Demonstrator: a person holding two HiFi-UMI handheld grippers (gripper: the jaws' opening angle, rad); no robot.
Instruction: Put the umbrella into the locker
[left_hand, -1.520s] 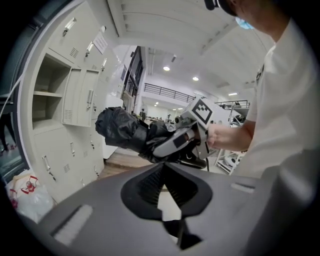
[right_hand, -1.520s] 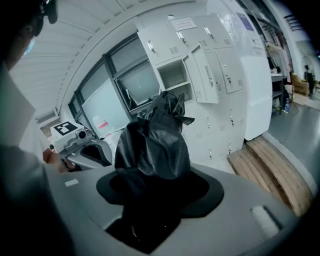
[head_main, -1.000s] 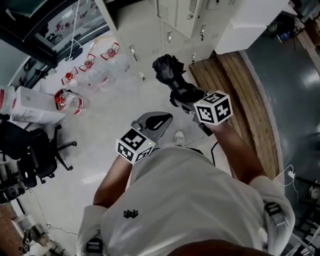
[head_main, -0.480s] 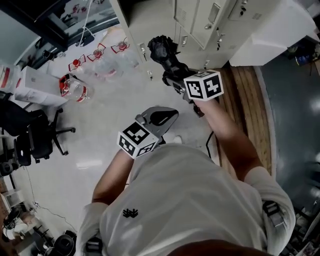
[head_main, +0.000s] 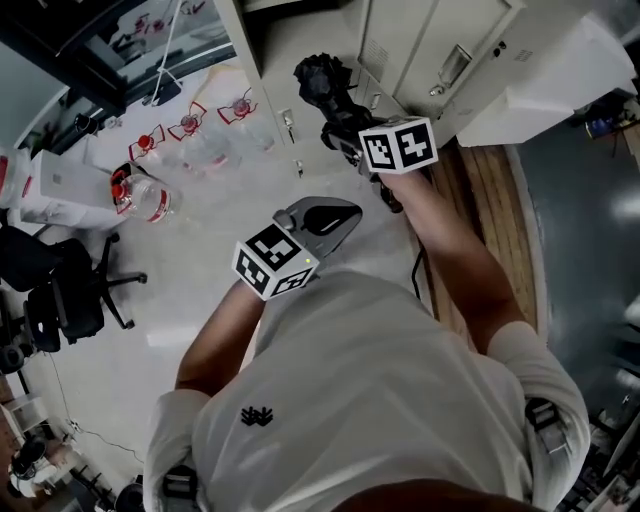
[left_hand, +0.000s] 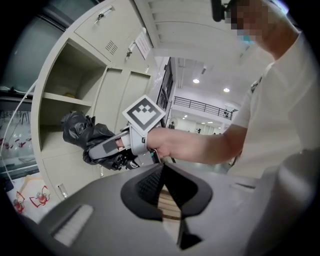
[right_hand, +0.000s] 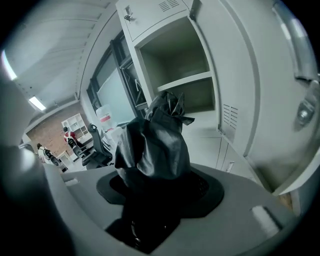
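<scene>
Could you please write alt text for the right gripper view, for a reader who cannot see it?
The right claw is shut on a folded black umbrella that points toward an open locker with a shelf inside. Its door stands open at the right; office chairs show at the far left.

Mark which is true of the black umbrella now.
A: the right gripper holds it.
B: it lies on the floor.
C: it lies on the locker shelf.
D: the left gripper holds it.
A: the right gripper has its jaws closed on the umbrella, in front of the open locker.
</scene>
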